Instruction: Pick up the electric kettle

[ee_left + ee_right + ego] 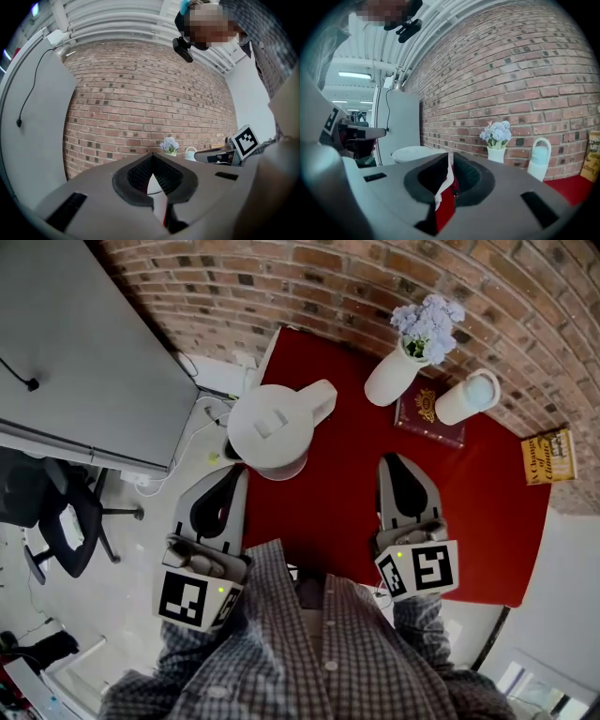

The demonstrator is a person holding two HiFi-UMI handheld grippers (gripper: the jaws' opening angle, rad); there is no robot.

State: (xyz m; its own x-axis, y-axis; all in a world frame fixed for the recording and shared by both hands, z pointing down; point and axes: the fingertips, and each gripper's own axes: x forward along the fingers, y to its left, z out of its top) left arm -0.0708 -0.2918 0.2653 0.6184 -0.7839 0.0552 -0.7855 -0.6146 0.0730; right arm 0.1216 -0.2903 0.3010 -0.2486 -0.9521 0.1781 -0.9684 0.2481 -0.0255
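The white electric kettle [272, 427] stands at the far left edge of the red table [328, 512], its handle pointing right. My left gripper [236, 474] hovers just in front of the kettle over the table's left edge, jaws together and holding nothing. My right gripper [392, 460] is over the table to the right of the kettle, also shut and empty. In the left gripper view the left gripper [152, 155] points level at the kettle [152, 183], a white sliver behind its tips. In the right gripper view the right gripper [449, 154] has the kettle's lid [415, 152] to its left.
Against the brick wall stand a white vase of pale flowers [398, 371] and a white jug [466, 397], beside a dark red book [429, 413]. A yellow book [548, 457] lies at the far right. A grey cabinet [84, 352], cables [211, 413] and an office chair [56, 521] are left of the table.
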